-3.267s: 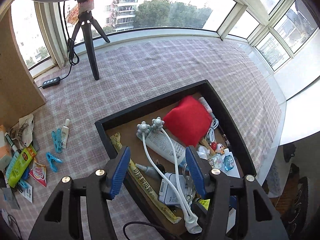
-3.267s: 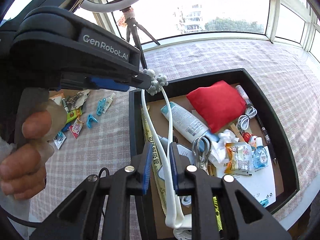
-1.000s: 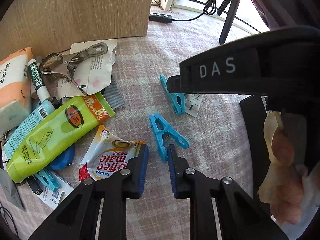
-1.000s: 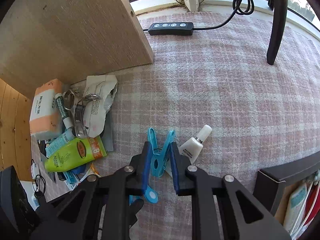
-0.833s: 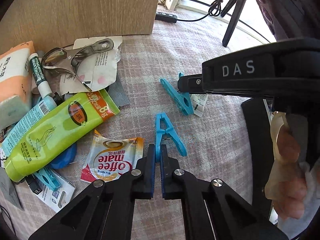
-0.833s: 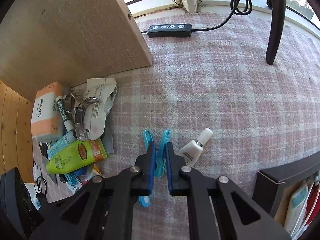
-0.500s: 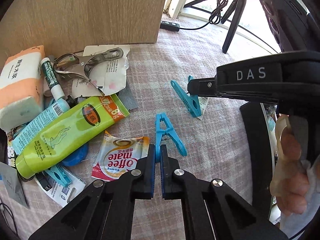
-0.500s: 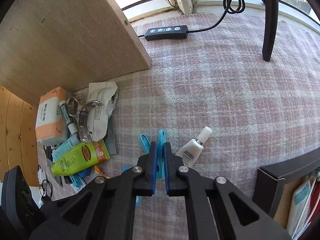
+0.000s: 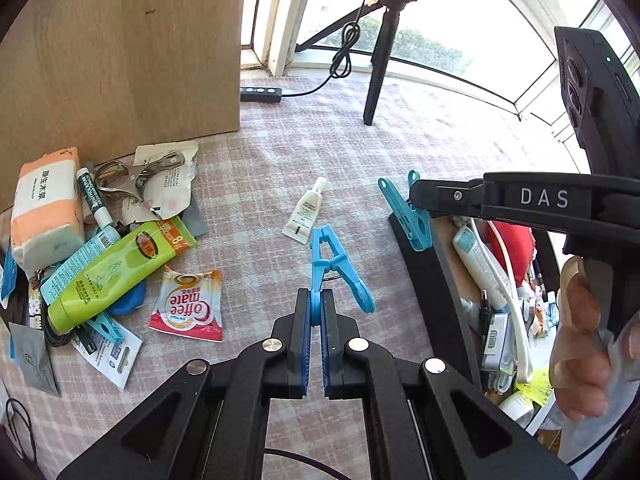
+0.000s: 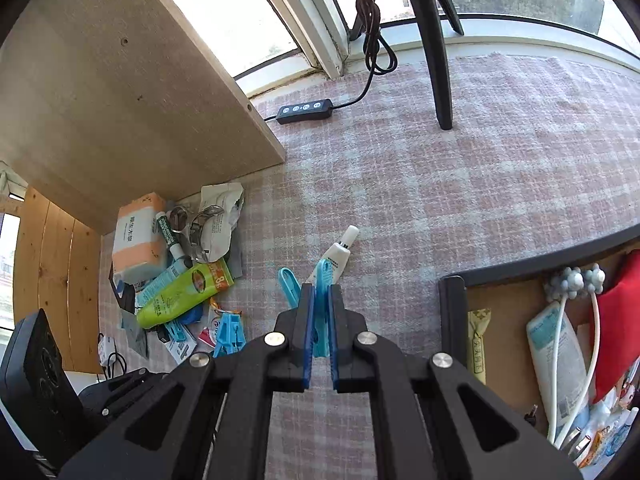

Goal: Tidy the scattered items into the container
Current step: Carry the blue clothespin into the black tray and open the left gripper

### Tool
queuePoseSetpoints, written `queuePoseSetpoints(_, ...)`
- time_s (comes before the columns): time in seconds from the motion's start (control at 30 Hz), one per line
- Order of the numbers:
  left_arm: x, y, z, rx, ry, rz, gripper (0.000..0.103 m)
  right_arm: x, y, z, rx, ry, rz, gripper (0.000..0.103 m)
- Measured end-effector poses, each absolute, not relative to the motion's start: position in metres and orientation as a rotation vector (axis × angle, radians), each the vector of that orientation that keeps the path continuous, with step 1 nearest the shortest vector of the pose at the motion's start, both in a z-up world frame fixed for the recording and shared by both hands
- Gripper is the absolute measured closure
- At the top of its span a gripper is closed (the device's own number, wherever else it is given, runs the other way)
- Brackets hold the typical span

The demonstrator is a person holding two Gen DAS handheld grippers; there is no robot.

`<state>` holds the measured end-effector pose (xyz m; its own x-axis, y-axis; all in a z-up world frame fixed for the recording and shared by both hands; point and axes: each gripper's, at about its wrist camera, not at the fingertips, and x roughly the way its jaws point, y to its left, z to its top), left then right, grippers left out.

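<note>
In the left wrist view my left gripper is shut on one handle of a blue clothes peg, held above the checked cloth. To its right my right gripper comes in from the side, gripping a second blue peg over the near corner of the black container. From the right wrist view the right gripper is shut on that peg, and the container's rim lies to the right. A small white tube lies on the cloth between the pile and the container.
A pile at the left holds a green tube, a coffee sachet, a tissue pack, a metal clip and more blue pegs. A wooden board stands behind it. A tripod leg and cable remote stand farther back.
Both grippers closed on a blue peg each, then rose off the cloth with them. The right one has carried its peg to the container's corner.
</note>
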<state>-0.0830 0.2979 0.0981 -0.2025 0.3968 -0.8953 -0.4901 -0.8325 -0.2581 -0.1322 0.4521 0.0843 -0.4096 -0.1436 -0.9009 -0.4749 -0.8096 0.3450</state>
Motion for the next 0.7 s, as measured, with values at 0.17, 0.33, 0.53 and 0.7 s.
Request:
queuePoseSetpoints(0.17,-0.048,0.344,0.114,-1.464,0.14,1.976,0.1,-0.064,0.49,0.104,-1.471,0.844,2.28,0.097)
queuePoseSetpoints(0.33,0.0,0.394,0.128,-1.415,0.201,1.882,0.1,0.012,0.534,0.116,-1.365,0.858,2.184,0.097)
queuePoseSetpoints(0.53,0.039,0.432,0.137,-1.355,0.266,1.827,0.055,0.086,0.574,0.116,-1.285,0.884,2.065,0.096)
queuePoseSetpoints(0.7,0.046,0.429,0.146,-1.289,0.305,1.856,0.052,0.11,0.577,0.123,-1.233,0.892,2.052,0.068)
